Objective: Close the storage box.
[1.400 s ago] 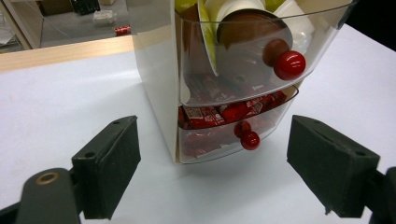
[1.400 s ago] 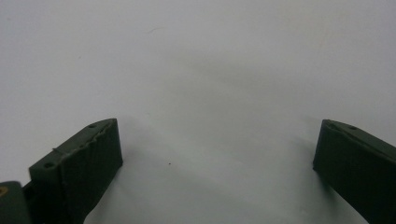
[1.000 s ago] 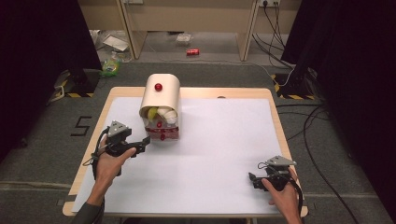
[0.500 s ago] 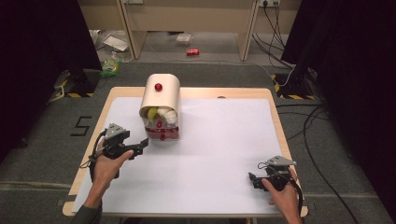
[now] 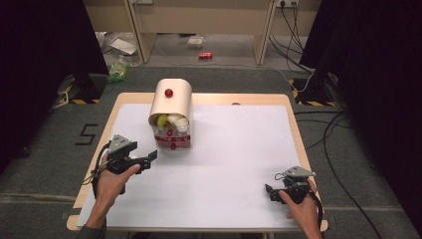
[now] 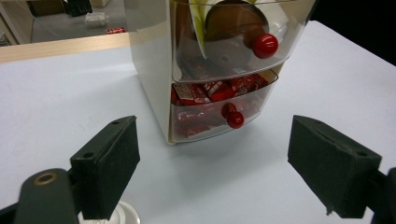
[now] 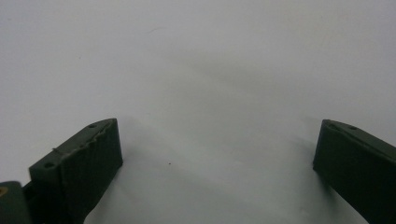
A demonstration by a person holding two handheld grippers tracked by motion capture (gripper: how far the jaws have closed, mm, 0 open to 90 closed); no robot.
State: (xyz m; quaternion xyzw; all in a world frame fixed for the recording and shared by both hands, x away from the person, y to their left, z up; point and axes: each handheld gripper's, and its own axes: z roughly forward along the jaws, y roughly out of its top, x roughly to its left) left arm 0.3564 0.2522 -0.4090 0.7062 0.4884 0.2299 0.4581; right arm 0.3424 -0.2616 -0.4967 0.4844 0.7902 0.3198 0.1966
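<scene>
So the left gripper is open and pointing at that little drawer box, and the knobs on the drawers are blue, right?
Not quite: the knobs are red, as the left gripper view shows. The rest holds: the left gripper is open, jaws wide apart, and points at the drawer box.

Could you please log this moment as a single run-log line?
left gripper: open, facing drawer box | lower drawer: shut, red packets inside | right gripper: open, over white table

Cream drawer cabinet (image 5: pixel 171 107) upright, table's far left; red-knobbed clear drawers (image 6: pixel 219 114) shut, red packets inside.
</scene>
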